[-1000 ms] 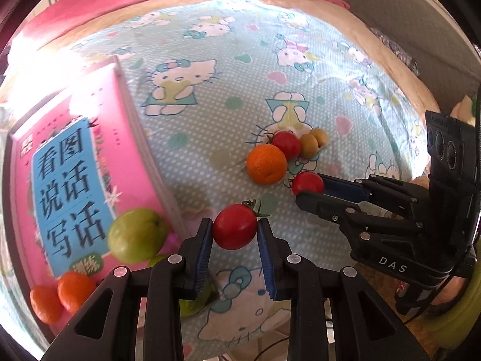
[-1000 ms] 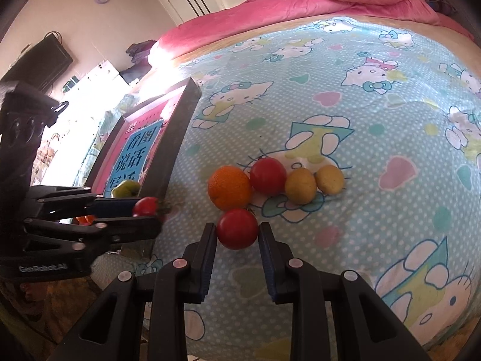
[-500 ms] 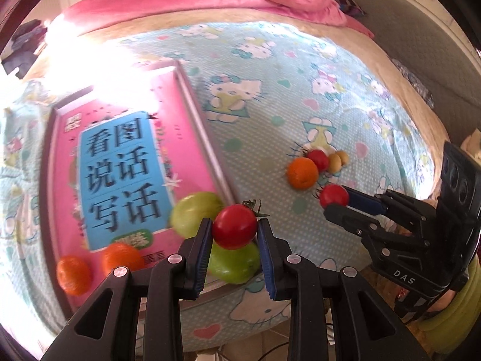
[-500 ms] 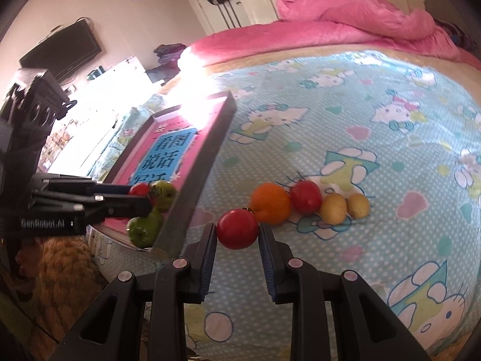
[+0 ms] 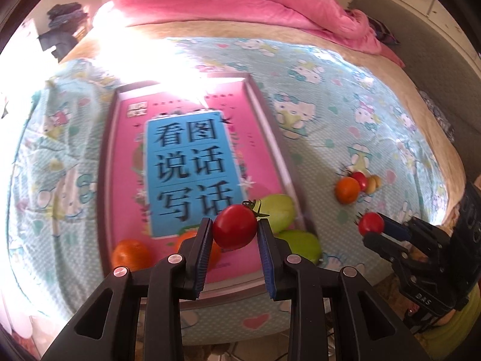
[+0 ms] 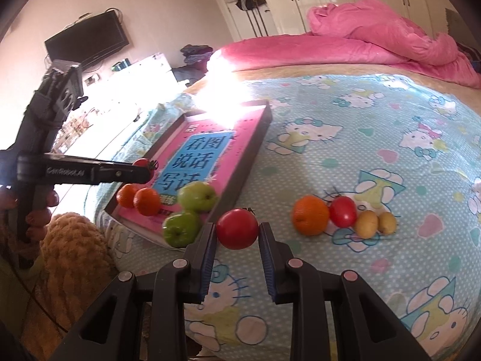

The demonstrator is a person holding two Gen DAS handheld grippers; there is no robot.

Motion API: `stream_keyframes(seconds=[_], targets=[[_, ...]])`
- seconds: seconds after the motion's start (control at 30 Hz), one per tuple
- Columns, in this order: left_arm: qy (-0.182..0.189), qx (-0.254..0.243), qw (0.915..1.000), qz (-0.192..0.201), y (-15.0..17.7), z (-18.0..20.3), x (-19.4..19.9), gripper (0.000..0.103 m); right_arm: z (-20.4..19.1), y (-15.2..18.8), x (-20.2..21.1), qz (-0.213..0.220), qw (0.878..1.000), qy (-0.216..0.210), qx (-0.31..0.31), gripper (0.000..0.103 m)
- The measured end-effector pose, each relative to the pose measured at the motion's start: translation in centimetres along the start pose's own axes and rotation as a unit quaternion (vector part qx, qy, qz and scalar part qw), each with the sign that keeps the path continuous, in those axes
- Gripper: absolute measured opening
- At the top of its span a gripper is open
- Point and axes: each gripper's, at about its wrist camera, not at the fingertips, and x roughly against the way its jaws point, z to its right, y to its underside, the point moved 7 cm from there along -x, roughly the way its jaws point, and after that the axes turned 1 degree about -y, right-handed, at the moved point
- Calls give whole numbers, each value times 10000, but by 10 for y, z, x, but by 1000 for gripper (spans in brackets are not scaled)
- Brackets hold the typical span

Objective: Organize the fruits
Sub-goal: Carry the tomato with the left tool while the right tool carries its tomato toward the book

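Left gripper (image 5: 235, 231) clamped on stemmed tomato (image 5: 235, 230) above near end of pink tray (image 5: 192, 288), right gripper (image 6: 237, 233) pinched second tomato (image 6: 237, 228) over bedsheet (image 6: 390, 138) beside tray, green apples (image 6: 197, 196) and oranges (image 6: 146, 201) inside tray.

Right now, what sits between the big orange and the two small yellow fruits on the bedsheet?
A red tomato sits between the big orange and the small yellow fruits, touching both neighbours; the right wrist view shows it clearly.

both grippers are clamped tight, left gripper (image 5: 235, 231) and right gripper (image 6: 237, 234) each pinching something between their jaws
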Motion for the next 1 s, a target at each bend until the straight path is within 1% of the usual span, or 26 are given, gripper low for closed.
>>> stream_keyframes(seconds=[0.17,0.43,0.53,0.67,0.9,1.0], targets=[[-111,264,9996,52,2,-24,5,31,-17,0,2,27,9998,-102,176,29],[-333,503,9980,178,2,-53,6,31,-38,-1,0,45,9993,-217,308,29],[-304,670,9971,207,3,-63,4,31,-51,-3,-2,53,9988,-306,391,29],[-249,849,9955,348,3,-73,1,31,-71,-5,-9,17,9977,-430,529,29],[-111,1005,9933,560,0,-78,-4,31,-107,-2,-27,-144,9949,-666,749,29],[-157,1006,9930,601,-1,-79,-7,31,-117,-1,-33,-197,9943,-693,791,29]])
